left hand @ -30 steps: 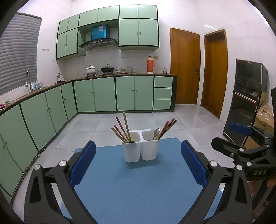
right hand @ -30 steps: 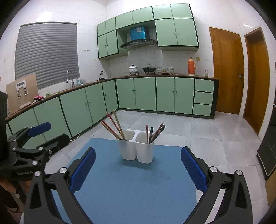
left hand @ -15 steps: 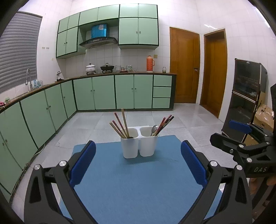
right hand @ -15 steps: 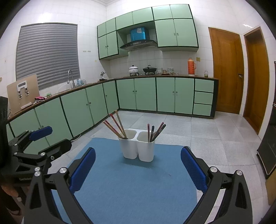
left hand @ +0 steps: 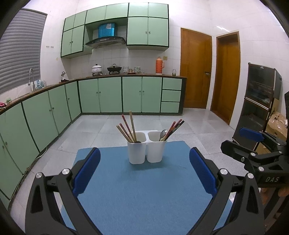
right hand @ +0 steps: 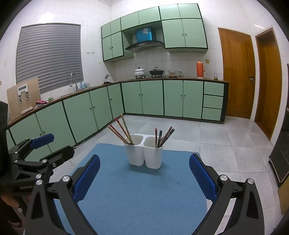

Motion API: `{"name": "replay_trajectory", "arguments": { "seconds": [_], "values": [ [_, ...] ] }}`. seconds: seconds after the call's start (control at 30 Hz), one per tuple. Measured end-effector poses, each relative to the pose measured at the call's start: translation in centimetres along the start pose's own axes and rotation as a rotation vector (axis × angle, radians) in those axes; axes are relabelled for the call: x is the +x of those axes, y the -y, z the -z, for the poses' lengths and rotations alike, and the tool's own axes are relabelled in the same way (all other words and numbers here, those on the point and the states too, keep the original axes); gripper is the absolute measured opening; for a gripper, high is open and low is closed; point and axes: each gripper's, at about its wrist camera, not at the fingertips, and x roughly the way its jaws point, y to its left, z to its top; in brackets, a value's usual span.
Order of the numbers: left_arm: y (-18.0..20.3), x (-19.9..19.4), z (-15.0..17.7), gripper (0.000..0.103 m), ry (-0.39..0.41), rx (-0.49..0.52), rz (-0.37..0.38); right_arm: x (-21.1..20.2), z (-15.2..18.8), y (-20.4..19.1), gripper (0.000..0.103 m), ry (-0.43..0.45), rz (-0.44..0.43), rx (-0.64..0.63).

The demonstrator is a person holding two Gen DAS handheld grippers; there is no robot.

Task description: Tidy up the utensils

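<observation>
Green cabinets (left hand: 101, 95), white tiled walls (right hand: 54, 12), wooden doors (left hand: 196, 72).

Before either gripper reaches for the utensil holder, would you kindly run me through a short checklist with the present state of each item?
1. Left gripper open and empty: ok, blue fingers spread wide with nothing between them.
2. Right gripper open and empty: ok.
3. White two-compartment holder upright on the blue mat: ok.
4. Path to the holder free: ok, only bare mat lies between the fingers and the holder in both views.
5. Utensils sorted by type: not ok, a spoon shares the right compartment with chopsticks; the left compartment shows chopsticks.
6. Anything lying low inside the compartments: cannot tell, the walls hide it.
</observation>
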Motion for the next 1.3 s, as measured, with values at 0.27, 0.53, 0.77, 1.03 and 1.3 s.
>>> {"name": "replay_trajectory", "arguments": {
  "seconds": [0.27, 0.53, 0.77, 1.03, 1.3],
  "values": [
    [0.02, 0.12, -0.06, 0.096, -0.004, -0.006, -0.003, 0.0, -0.06, -0.03, 0.097, 0.001, 0.0, 0.0],
    [-0.09, 0.14, -0.05, 0.096, -0.003, -0.006, -0.003, 0.04, -0.05, -0.01, 0.097, 0.0, -0.001, 0.001],
    [-0.16, 0.15, -0.08, 0.096, -0.004, -0.007, -0.002, 0.06, -0.06, -0.02, 0.097, -0.001, -0.001, 0.0],
    [-0.18, 0.16, -0.06, 0.096, -0.005, -0.007, -0.001, 0.05, -0.05, -0.05, 0.097, -0.001, 0.0, 0.0],
    [-0.2, 0.14, -0.11, 0.096, -0.005, -0.008, -0.001, 0.03, -0.06, -0.07, 0.097, -0.002, 0.0, 0.0]
  ]
}}
